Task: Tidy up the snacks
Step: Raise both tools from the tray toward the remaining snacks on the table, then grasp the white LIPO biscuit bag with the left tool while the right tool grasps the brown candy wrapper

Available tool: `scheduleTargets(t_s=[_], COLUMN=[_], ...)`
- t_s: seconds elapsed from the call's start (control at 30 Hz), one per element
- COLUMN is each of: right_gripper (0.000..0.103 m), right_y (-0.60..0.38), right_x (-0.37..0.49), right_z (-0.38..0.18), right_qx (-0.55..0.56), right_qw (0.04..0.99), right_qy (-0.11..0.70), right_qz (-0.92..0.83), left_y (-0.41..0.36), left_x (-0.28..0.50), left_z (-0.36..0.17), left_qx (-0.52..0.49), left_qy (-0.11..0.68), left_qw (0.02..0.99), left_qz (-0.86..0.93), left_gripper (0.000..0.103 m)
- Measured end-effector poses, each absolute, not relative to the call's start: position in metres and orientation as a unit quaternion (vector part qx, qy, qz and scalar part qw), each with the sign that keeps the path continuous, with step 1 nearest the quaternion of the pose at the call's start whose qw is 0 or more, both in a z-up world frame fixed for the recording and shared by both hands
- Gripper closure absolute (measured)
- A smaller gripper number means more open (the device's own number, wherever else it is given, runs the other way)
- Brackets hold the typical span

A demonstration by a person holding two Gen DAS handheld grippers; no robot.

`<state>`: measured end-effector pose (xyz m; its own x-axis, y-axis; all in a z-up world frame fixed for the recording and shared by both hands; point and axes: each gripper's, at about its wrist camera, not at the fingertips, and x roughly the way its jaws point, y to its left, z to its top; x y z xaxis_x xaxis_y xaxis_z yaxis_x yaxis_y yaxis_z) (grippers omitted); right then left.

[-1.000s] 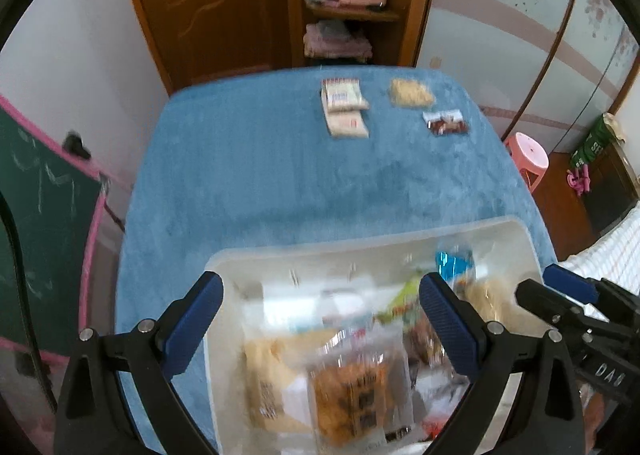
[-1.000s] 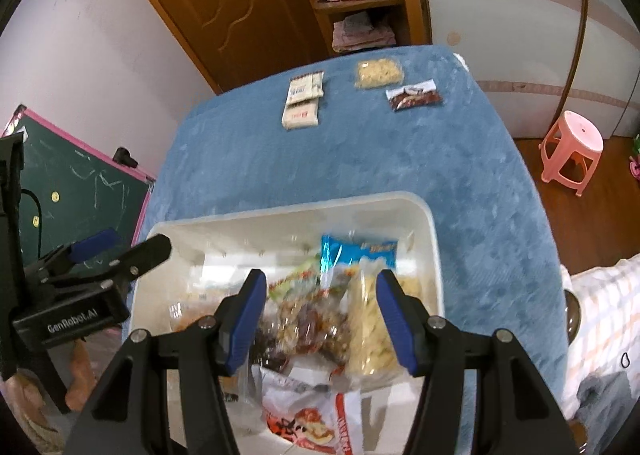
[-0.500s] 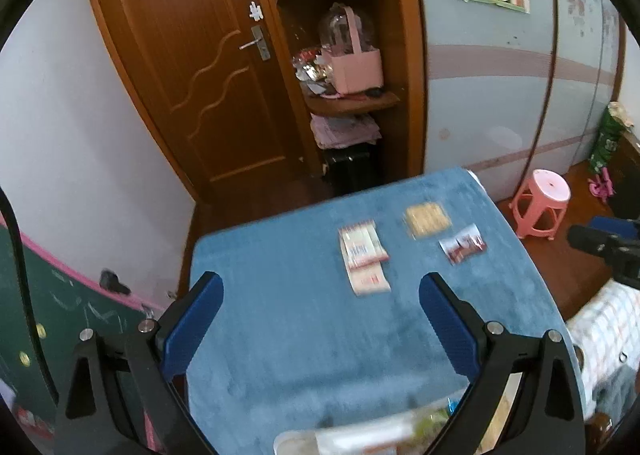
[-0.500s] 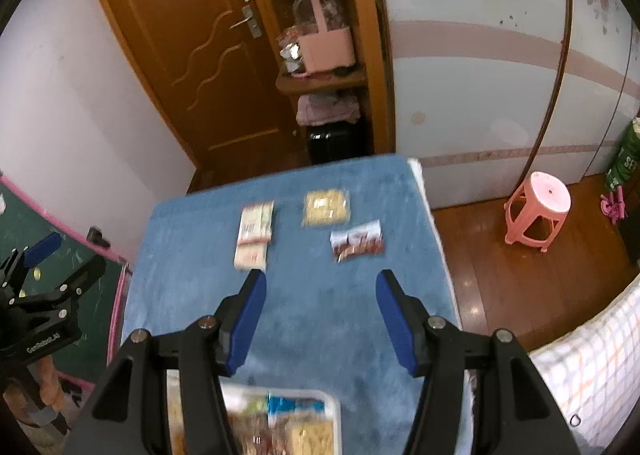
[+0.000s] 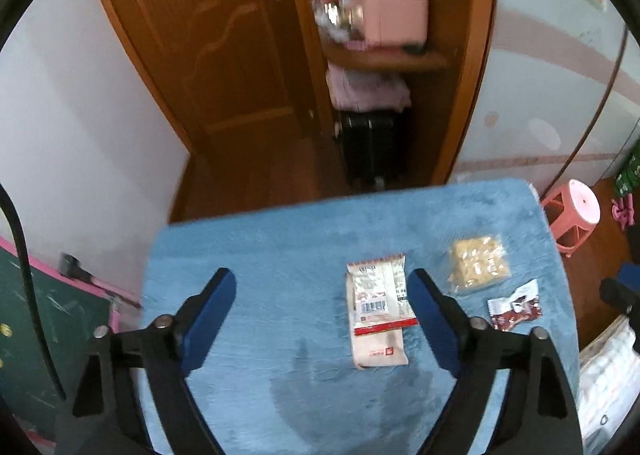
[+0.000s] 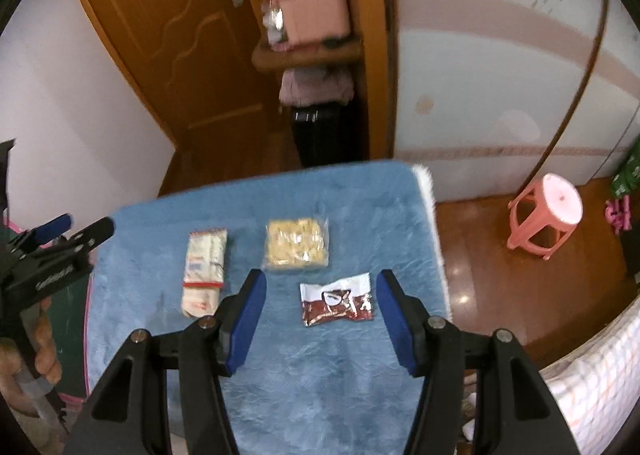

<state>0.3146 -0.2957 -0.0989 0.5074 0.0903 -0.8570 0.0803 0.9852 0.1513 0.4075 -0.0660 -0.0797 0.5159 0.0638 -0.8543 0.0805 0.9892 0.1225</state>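
Hovering empty over the blue cloth (image 6: pixel 320 395), the right gripper (image 6: pixel 318 319) is framing the red packet (image 6: pixel 338 305); the left gripper (image 5: pixel 320 319), also empty, is closing beside the white packets (image 5: pixel 376 319), likely sorted by kind.

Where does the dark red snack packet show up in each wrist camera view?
Left wrist: dark red snack packet lies far right on the blue cloth, outside the jaws.
Right wrist: it lies centre, between the jaws.
Shared landmark: the clear bag of pale snacks just beyond it.
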Motion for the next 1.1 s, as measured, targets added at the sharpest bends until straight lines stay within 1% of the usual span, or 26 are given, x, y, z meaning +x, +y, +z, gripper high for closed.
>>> scheduleTargets(t_s=[0.2, 0.37, 0.6, 0.73, 0.83, 0.9, 0.93, 0.97, 1.0, 1.03, 1.07, 1.1], right_gripper=[0.045, 0.045, 0.045, 0.039, 0.039, 0.041, 0.043, 0.047, 0.049, 0.056, 0.061, 0.063], right_y=[-0.288, -0.289, -0.289, -0.285, -0.283, -0.28, -0.279, -0.278, -0.278, -0.277, -0.277, -0.278], right_x=[0.335, 0.342, 0.35, 0.352, 0.352, 0.352, 0.351, 0.35, 0.349, 0.347, 0.346, 0.345], right_z=[-0.169, -0.212, -0.24, -0.245, -0.246, -0.247, -0.247, -0.248, -0.247, -0.246, -0.245, -0.243], right_qx=[0.07, 0.081, 0.081, 0.072, 0.065, 0.055, 0.048, 0.042, 0.04, 0.042, 0.047, 0.051], right_qw=[0.833, 0.809, 0.797, 0.806, 0.812, 0.814, 0.814, 0.815, 0.816, 0.816, 0.817, 0.817], right_qy=[0.548, 0.581, 0.597, 0.587, 0.58, 0.578, 0.578, 0.578, 0.577, 0.576, 0.574, 0.574], right_qz=[0.016, 0.028, 0.026, 0.021, 0.018, 0.017, 0.016, 0.014, 0.014, 0.017, 0.022, 0.023], left_y=[-0.077, -0.094, -0.103, -0.103, -0.102, -0.1, -0.1, -0.1, -0.098, -0.097, -0.095, -0.093], left_x=[0.427, 0.432, 0.438, 0.442, 0.446, 0.446, 0.446, 0.447, 0.447, 0.448, 0.448, 0.447], left_z=[-0.149, -0.181, -0.205, -0.216, -0.224, -0.226, -0.228, -0.23, -0.234, -0.235, -0.234, -0.233], left_qx=[0.046, 0.05, 0.046, 0.045, 0.041, 0.041, 0.042, 0.041, 0.038, 0.035, 0.03, 0.024], left_qy=[0.536, 0.553, 0.568, 0.571, 0.575, 0.576, 0.577, 0.579, 0.585, 0.586, 0.585, 0.582], left_qw=[0.843, 0.831, 0.821, 0.819, 0.817, 0.816, 0.816, 0.814, 0.81, 0.809, 0.811, 0.813], left_qz=[-0.028, -0.039, -0.037, -0.027, -0.022, -0.02, -0.019, -0.02, -0.021, -0.018, -0.02, -0.02], left_gripper=[0.02, 0.02, 0.02, 0.02, 0.02, 0.02, 0.026, 0.037, 0.04, 0.043, 0.044, 0.045])
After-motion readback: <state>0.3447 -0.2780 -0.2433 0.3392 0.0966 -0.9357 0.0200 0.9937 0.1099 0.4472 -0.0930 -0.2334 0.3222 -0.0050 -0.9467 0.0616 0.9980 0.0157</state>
